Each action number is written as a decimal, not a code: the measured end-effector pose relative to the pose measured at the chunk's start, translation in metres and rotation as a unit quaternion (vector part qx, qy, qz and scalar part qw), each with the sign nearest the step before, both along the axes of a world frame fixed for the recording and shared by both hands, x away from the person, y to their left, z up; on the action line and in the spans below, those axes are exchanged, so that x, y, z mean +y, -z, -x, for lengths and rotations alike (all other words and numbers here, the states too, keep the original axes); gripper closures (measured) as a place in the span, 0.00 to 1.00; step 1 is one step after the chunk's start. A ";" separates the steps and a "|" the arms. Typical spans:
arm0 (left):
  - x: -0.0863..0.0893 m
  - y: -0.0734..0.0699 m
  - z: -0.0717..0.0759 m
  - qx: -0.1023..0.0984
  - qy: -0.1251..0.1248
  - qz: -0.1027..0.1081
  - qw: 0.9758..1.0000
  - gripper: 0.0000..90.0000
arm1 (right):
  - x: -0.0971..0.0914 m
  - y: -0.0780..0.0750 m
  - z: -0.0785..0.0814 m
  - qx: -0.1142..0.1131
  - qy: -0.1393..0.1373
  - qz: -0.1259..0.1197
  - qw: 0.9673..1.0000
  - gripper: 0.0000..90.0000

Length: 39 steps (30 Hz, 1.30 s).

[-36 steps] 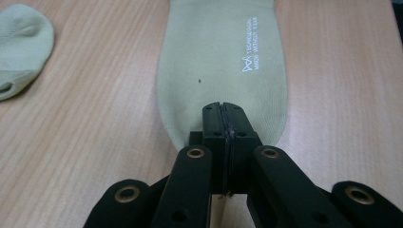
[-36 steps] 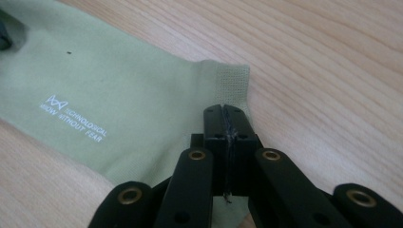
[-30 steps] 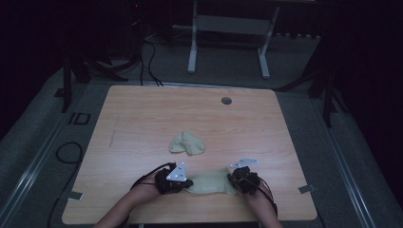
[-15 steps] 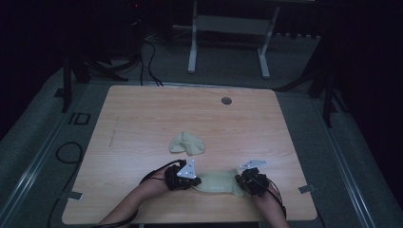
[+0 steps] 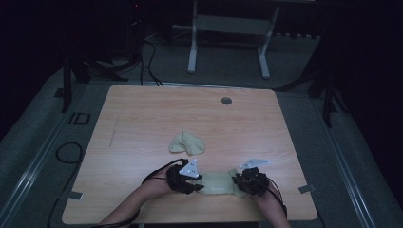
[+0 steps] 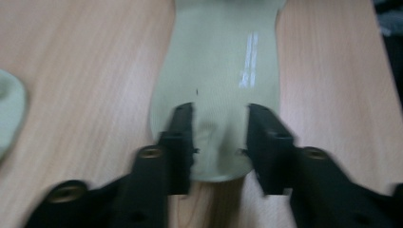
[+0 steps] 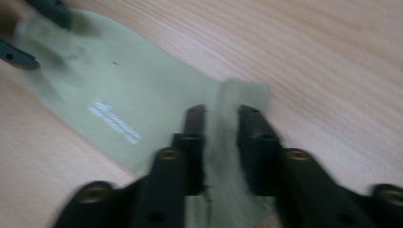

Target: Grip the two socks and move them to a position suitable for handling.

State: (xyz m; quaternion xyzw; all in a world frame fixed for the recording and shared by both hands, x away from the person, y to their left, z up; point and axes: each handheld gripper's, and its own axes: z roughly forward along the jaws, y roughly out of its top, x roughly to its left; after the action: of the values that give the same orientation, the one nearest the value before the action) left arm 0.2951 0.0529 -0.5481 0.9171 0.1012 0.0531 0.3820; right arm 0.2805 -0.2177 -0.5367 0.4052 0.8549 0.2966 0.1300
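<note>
A pale green sock point(image 5: 216, 183) lies flat near the table's front edge, stretched between both grippers. My left gripper point(image 5: 197, 186) is at its left end. In the left gripper view its jaws point(image 6: 220, 123) have just been opening and stand apart over the sock's rounded end point(image 6: 218, 71), which rests on the wood. My right gripper point(image 5: 237, 183) is at the other end. Its jaws point(image 7: 222, 118) have also just been opening, with a strip of the sock point(image 7: 138, 95) between them and the pads off it. The left gripper's fingers point(image 7: 43, 19) appear far off.
A second pale green sock point(image 5: 187, 143) lies bunched at the middle of the wooden table point(image 5: 142, 118); its edge shows in the left gripper view point(image 6: 9, 114). A round grommet point(image 5: 226, 100) sits near the far edge. A white metal stand point(image 5: 228, 28) and cables are on the floor beyond.
The left gripper has edged slightly to the right along the front edge. The sock still lies flat between the two grippers, and the bunched sock has not moved.
</note>
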 end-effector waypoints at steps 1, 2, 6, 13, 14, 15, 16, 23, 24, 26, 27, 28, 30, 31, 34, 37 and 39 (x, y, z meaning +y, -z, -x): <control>0.001 -0.004 0.001 0.000 -0.003 0.004 1.000 0.60 | 0.001 -0.004 0.000 -0.007 -0.008 0.001 1.000 0.67; 0.003 -0.006 0.002 -0.001 -0.010 0.005 1.000 0.55 | 0.002 -0.007 0.000 -0.014 -0.012 -0.001 1.000 0.63; 0.016 -0.015 0.005 -0.002 -0.041 0.019 0.999 0.47 | 0.004 -0.021 -0.006 -0.033 -0.004 -0.010 0.999 0.53; 0.052 -0.007 0.013 0.012 -0.112 0.015 0.994 0.43 | 0.007 -0.035 -0.025 -0.009 0.006 -0.039 0.999 0.45; 0.058 -0.004 0.016 0.018 -0.122 0.014 0.992 0.43 | 0.010 -0.036 -0.027 -0.016 0.002 -0.035 0.999 0.45; 0.063 -0.001 0.018 0.019 -0.133 0.009 0.991 0.43 | 0.013 -0.038 -0.029 -0.021 0.000 -0.033 0.999 0.45; 0.067 0.001 0.021 0.020 -0.136 0.007 0.990 0.43 | 0.017 -0.039 -0.031 -0.022 -0.004 -0.035 0.999 0.45; 0.093 0.009 0.036 0.034 -0.179 0.019 0.983 0.44 | 0.052 -0.049 -0.052 -0.026 -0.027 -0.020 0.999 0.44; 0.095 0.010 0.037 0.029 -0.184 0.016 0.982 0.44 | 0.055 -0.050 -0.055 -0.027 -0.028 -0.019 0.999 0.44; 0.100 0.012 0.039 0.033 -0.193 0.018 0.981 0.44 | 0.066 -0.053 -0.062 -0.027 -0.034 -0.022 0.999 0.46; 0.102 0.013 0.039 0.035 -0.198 0.021 0.979 0.44 | 0.072 -0.054 -0.065 -0.028 -0.041 -0.021 0.999 0.46; 0.104 0.014 0.038 0.038 -0.200 0.023 0.979 0.44 | 0.078 -0.054 -0.068 -0.029 -0.045 -0.020 0.998 0.47; 0.105 0.015 0.038 0.035 -0.205 0.023 0.978 0.44 | 0.091 -0.054 -0.075 -0.029 -0.057 -0.018 0.998 0.47; 0.106 0.015 0.037 0.037 -0.207 0.027 0.977 0.44 | 0.098 -0.054 -0.078 -0.031 -0.065 -0.013 0.997 0.48; 0.107 0.015 0.036 0.034 -0.209 0.028 0.977 0.44 | 0.116 -0.050 -0.088 -0.031 -0.084 -0.008 0.996 0.49; 0.108 0.016 0.035 0.039 -0.210 0.031 0.976 0.45 | 0.133 -0.044 -0.098 -0.035 -0.102 -0.001 0.994 0.50; 0.110 0.016 0.034 0.039 -0.213 0.035 0.976 0.45 | 0.143 -0.040 -0.104 -0.037 -0.113 0.001 0.993 0.51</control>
State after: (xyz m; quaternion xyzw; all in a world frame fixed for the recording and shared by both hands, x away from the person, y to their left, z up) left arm 0.2609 0.1630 -0.5639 0.8621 0.3104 0.0937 0.3895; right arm 0.3845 -0.0752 -0.4968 0.2946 0.8902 0.3235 0.1272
